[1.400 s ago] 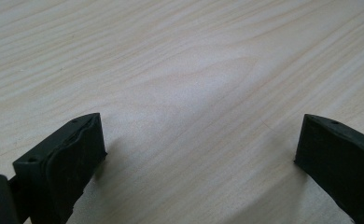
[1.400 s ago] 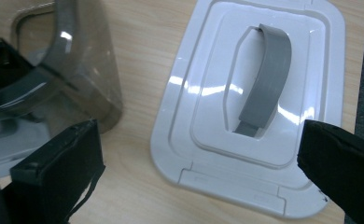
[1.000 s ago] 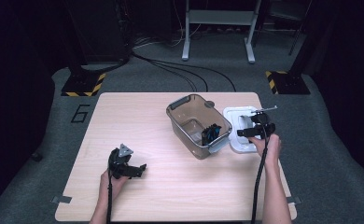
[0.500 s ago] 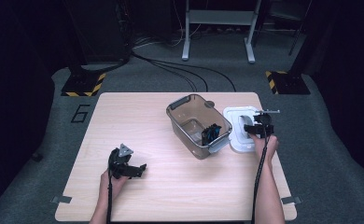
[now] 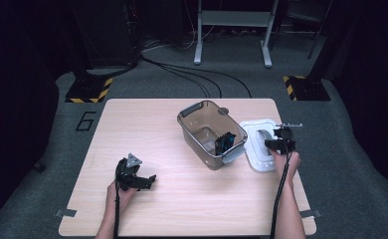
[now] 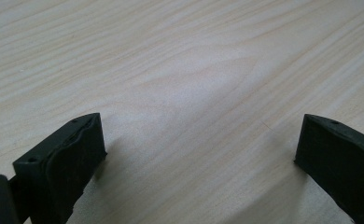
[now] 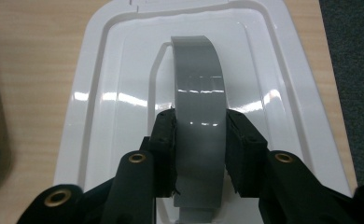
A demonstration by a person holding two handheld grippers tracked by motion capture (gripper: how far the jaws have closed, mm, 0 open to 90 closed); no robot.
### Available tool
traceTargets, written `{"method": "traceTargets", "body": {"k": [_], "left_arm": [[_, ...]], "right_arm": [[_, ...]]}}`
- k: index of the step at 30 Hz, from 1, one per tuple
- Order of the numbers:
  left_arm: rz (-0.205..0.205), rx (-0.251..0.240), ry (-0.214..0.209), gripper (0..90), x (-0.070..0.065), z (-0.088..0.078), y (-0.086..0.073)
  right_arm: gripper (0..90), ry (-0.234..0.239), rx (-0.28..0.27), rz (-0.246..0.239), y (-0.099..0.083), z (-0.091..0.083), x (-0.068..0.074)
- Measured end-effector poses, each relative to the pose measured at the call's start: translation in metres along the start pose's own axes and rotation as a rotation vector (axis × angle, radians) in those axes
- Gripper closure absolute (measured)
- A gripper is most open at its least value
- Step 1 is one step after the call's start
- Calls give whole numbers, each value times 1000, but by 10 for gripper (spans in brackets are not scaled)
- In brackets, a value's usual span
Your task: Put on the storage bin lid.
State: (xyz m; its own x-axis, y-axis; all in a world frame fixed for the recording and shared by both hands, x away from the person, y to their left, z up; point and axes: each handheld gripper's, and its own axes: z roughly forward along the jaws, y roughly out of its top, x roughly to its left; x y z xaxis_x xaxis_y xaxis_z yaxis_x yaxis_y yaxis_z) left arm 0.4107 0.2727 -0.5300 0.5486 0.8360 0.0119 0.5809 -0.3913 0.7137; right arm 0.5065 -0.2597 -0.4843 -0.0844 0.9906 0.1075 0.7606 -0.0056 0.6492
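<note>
The pale wooden worktop (image 5: 182, 144) carries a clear smoky plastic bin (image 5: 211, 133) with black items inside; just beside it lies its glossy white rectangular lid (image 7: 124, 93). The right gripper (image 7: 199, 135) has its fingers closed on the lid's grey arched handle (image 7: 198, 93), probably to lift it. The left gripper (image 6: 199, 154) rests with fingers wide, holding nothing, well clear of the bin.

Dim lab, hazard-striped stand feet (image 5: 85, 91), floor cables (image 5: 192, 74), numbered table (image 5: 147, 119)
</note>
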Motion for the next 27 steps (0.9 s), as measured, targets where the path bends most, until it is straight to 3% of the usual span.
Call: {"method": "traceTargets", "body": {"k": [3, 5, 9, 11, 12, 14, 20, 27], "left_arm": [[-10, -8, 1, 13, -1, 1, 0], [-9, -7, 1, 13, -1, 1, 0], [-8, -7, 0, 14, -1, 1, 0], [-9, -7, 2, 13, -1, 1, 0], [-9, -7, 1, 14, -1, 1, 0], [-9, -7, 1, 13, -1, 1, 0], [-8, -7, 1, 14, -1, 1, 0], [-9, -7, 1, 14, -1, 1, 0]], "right_arm": [[653, 15, 19, -10, -6, -7, -1], [576, 42, 18, -18, -5, -10, -2], [493, 35, 22, -35, 4, -6, 0], [522, 35, 24, -35, 9, -2, 1], [579, 34, 34, -39, 11, 0, 1], [660, 0, 43, -63, 11, 3, 3], [671, -30, 45, -68, 12, -2, 2], [672, -48, 27, -108, 22, -29, 0]]}}
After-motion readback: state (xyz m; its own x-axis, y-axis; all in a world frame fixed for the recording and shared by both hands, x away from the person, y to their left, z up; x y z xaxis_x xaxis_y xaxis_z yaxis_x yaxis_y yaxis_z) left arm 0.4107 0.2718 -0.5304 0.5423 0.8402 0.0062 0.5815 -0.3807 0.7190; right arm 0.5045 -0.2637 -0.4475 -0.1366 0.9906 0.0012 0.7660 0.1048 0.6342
